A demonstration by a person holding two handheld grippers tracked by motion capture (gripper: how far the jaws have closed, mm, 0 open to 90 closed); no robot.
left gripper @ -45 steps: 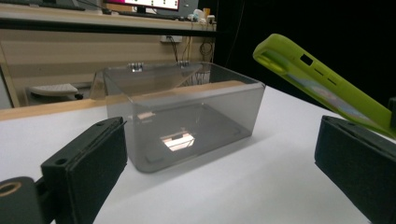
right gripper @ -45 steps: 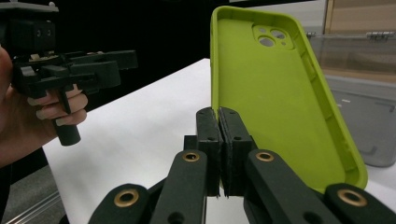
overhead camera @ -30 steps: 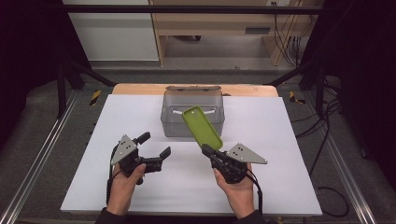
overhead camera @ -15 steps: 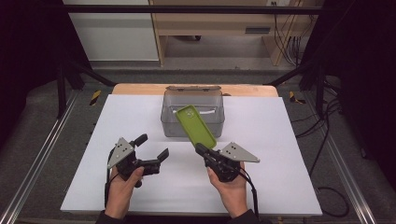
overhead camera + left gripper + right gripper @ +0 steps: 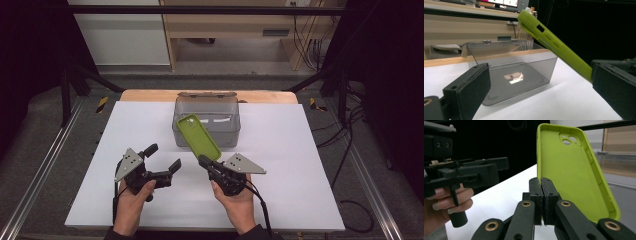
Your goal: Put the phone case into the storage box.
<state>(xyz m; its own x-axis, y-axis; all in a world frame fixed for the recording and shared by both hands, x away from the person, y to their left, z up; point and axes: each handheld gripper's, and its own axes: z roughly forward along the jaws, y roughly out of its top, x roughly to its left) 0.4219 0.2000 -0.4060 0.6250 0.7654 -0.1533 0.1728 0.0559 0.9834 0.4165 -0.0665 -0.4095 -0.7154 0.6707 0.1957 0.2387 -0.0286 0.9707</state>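
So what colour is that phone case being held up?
The phone case is lime green, inside and out; the right gripper view shows it best.

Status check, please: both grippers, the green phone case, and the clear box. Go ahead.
Right gripper shut on green phone case, gripping its edge. Left gripper open, holding nothing. Clear box lid open, nothing visible inside, nothing between case and box.

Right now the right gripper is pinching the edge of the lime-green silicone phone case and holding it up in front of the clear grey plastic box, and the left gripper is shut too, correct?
Not quite. The left gripper is open, as the high view shows. The right gripper does pinch the lime-green silicone phone case in front of the clear grey plastic box.
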